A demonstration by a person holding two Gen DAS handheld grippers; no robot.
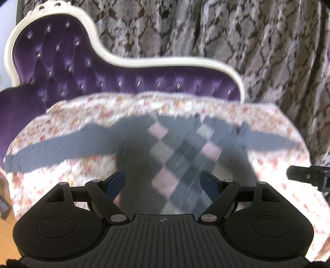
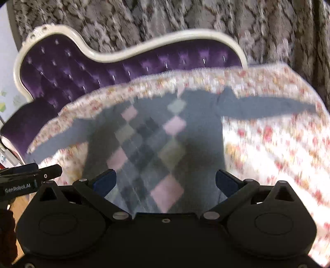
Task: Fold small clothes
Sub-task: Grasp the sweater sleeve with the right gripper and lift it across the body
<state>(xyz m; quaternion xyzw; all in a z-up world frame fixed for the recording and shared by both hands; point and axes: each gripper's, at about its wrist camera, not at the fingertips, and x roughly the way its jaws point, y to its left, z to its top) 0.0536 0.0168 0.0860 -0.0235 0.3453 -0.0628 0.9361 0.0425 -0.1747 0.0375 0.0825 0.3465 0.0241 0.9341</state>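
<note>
A small dark grey sweater (image 1: 136,156) (image 2: 198,144) with pink and grey diamonds down its front lies flat on the floral tablecloth (image 1: 61,171) (image 2: 268,144), both sleeves spread out sideways. My left gripper (image 1: 163,183) hangs open above the sweater's lower hem, nothing between its blue-padded fingers. My right gripper (image 2: 165,181) is open too, above the hem, holding nothing. Each gripper shows at the edge of the other's view: the right one (image 1: 309,177), the left one (image 2: 33,177). Both pictures are motion-blurred.
A purple tufted sofa (image 1: 61,68) (image 2: 68,76) with a white carved frame stands right behind the table. A patterned grey-brown curtain (image 1: 226,37) (image 2: 185,16) hangs behind it. The table's edge drops off at the left (image 1: 12,185) and right.
</note>
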